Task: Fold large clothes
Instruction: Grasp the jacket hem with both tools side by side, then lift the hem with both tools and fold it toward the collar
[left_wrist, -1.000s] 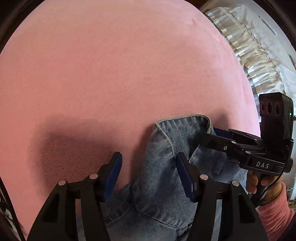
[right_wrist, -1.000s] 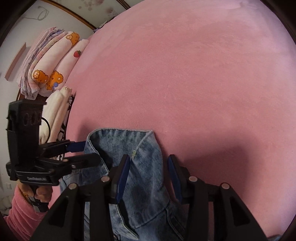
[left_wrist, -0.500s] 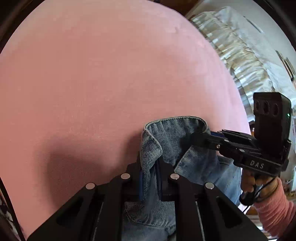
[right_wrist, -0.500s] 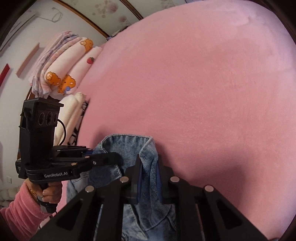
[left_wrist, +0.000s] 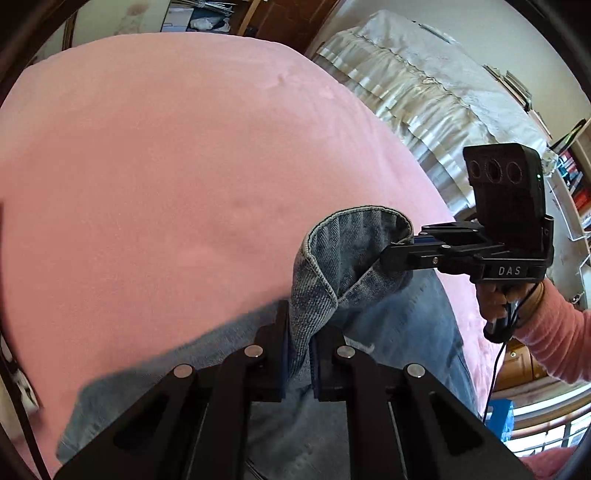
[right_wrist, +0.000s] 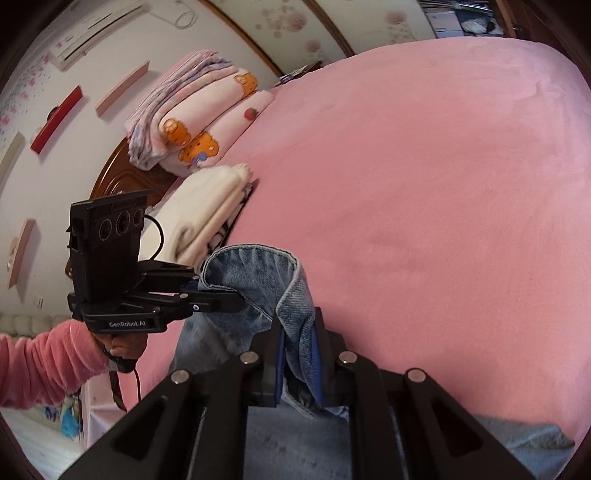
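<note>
We have the jeans (left_wrist: 354, 266) pinched at one hemmed end by both tools, lifted clear of the pink bed cover (left_wrist: 166, 166), with the rest of the denim trailing down past the bottom edge of both frames. Our left gripper (left_wrist: 299, 354) is clenched on the left corner of that hem, low centre in its own view, and our right gripper (right_wrist: 299, 354) is clamped on the opposite corner, low centre in its view. The hem arches between the two sets of fingers, so both grips sit on the same edge, close together. The long axis of the garment seems to run from the held end back toward us and downward, while the open cover stretches ahead toward the top of both frames; we judge the coming fold depends on carrying this end along that axis. Neither hand is clearly nearer. The left view alone shows a cream frilled cloth (left_wrist: 424, 99) at upper right; only the right view shows stacked blankets (right_wrist: 192, 122) at upper left and a pink sleeve (right_wrist: 40, 365) at lower left
</note>
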